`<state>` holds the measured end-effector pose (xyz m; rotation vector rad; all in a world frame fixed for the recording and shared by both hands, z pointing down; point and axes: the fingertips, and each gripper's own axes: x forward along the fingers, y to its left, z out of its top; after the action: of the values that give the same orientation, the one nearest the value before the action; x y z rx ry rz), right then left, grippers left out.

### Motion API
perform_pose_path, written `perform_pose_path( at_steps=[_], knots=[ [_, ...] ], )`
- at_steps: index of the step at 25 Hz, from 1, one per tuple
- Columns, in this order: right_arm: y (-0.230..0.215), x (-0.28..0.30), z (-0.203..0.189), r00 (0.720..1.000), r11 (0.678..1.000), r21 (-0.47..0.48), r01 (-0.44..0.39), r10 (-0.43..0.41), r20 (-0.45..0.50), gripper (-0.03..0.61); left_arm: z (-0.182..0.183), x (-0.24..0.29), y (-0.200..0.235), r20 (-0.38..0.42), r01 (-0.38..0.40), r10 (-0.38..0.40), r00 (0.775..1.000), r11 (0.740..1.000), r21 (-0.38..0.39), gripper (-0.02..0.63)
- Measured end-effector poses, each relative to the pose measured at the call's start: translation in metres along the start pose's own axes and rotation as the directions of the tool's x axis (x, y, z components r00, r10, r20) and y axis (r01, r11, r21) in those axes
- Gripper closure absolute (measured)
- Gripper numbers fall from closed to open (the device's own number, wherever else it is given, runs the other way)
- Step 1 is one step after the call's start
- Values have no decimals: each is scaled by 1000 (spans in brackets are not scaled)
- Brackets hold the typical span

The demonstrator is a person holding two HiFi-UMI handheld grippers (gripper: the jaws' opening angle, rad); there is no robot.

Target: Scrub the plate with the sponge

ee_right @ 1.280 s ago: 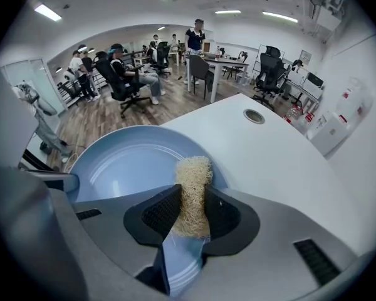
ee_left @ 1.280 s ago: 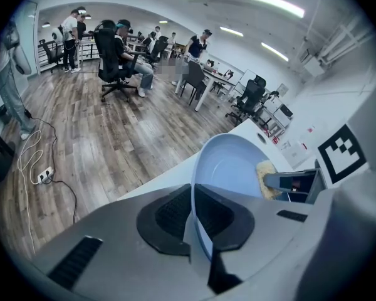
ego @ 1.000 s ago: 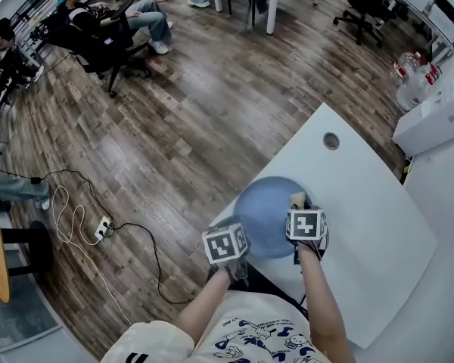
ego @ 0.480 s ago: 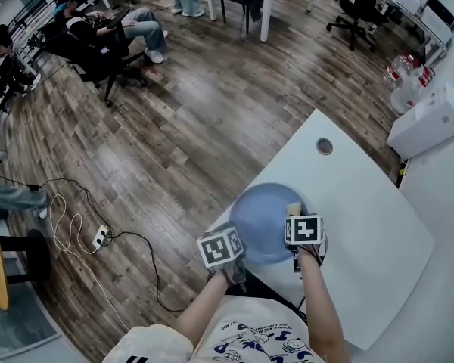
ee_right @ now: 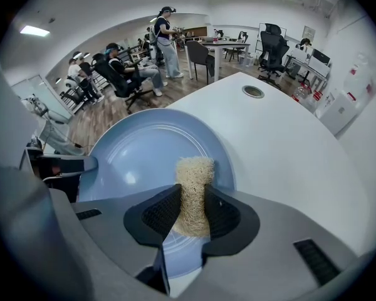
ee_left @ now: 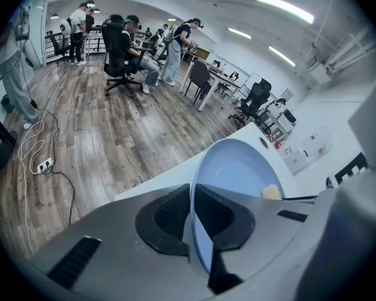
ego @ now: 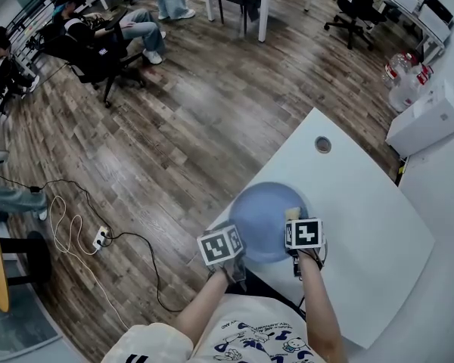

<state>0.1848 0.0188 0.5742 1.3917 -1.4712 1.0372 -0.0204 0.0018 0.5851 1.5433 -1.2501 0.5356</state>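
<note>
The blue plate point(ego: 259, 216) sits at the near corner of the white surface point(ego: 363, 225). The left tool point(ee_left: 192, 213) is clamped on the plate's near rim. Its own view shows that rim pinched edge-on between the two pads, a grip the head view hides under the marker cube point(ego: 223, 246). The right tool point(ee_right: 192, 213) grips a tan sponge point(ee_right: 195, 179), squeezed narrow between its pads, its far end on the plate's inside near the right edge. Only the head view shows the power strip point(ego: 102, 235) on the wooden floor point(ego: 174, 127), left of the plate.
</note>
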Motion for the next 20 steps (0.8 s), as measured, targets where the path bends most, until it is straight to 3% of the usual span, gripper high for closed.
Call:
perform_pose_path(
  at_steps=[20],
  knots=[
    [20, -6, -27, 996, 997, -12, -74, 73, -57, 463, 1, 1, -1, 5, -6, 6, 1000, 1000, -29, 588]
  ],
)
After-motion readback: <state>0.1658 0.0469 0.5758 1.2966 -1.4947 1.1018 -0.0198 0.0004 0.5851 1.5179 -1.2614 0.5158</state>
